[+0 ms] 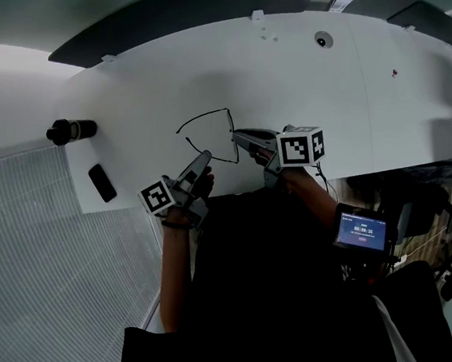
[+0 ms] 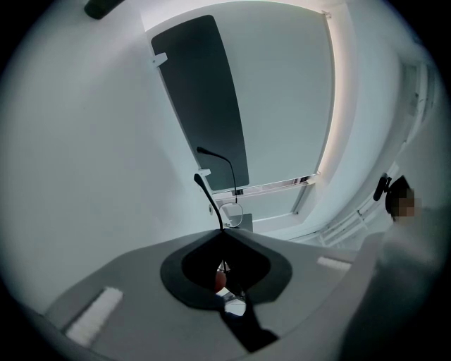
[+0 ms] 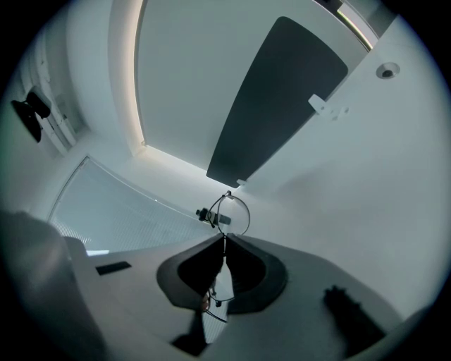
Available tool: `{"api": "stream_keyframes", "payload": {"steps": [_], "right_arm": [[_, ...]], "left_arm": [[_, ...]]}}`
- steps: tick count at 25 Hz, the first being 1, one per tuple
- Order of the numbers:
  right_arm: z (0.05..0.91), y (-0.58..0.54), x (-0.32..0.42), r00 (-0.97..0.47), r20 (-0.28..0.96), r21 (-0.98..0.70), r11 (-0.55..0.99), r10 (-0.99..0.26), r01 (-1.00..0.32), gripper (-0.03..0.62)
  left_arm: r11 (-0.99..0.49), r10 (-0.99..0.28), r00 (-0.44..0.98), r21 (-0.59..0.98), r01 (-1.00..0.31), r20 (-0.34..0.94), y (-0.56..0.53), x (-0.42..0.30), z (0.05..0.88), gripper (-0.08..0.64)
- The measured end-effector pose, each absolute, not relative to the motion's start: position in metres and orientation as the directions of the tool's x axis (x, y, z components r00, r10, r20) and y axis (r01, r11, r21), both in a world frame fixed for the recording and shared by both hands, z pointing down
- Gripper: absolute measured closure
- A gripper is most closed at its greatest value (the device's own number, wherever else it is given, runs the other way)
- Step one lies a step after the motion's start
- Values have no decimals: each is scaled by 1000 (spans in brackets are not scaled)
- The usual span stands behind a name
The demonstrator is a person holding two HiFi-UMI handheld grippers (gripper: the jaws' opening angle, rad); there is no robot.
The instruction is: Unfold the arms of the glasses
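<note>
The glasses point(image 1: 209, 131) are a thin black wire pair held just above the white table point(image 1: 356, 85) between my two grippers. My left gripper point(image 1: 206, 158) is shut on one arm near its hinge end. In the left gripper view that arm point(image 2: 206, 194) rises out of the closed tips point(image 2: 220, 231) and curves up to the left, with the second arm point(image 2: 224, 163) behind it. My right gripper point(image 1: 235, 135) is shut on the front frame. In the right gripper view one lens ring point(image 3: 232, 213) stands beyond the closed tips point(image 3: 224, 236), and the other lens point(image 3: 221, 290) lies behind them.
A black cylinder point(image 1: 72, 130) lies at the table's left end, and a flat black slab point(image 1: 102, 182) lies nearer the front edge. Grated flooring point(image 1: 49, 262) runs below the left side of the table. A small screen point(image 1: 361, 231) sits on the person's right forearm.
</note>
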State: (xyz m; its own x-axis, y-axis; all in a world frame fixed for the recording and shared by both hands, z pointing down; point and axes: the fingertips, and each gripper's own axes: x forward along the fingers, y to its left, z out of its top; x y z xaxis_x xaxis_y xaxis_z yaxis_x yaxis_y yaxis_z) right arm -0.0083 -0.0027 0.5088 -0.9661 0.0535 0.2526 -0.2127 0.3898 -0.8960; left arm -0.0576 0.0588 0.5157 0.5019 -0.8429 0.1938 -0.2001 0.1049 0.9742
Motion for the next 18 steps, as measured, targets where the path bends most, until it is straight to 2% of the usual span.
{"api": "stream_keyframes", "payload": {"steps": [18], "right_arm": [[509,-12,-5,-968,249,-897,381,17,-224,575]], "left_arm": [[103,-854,489,979,-177,178,62,-61,512,546]]}}
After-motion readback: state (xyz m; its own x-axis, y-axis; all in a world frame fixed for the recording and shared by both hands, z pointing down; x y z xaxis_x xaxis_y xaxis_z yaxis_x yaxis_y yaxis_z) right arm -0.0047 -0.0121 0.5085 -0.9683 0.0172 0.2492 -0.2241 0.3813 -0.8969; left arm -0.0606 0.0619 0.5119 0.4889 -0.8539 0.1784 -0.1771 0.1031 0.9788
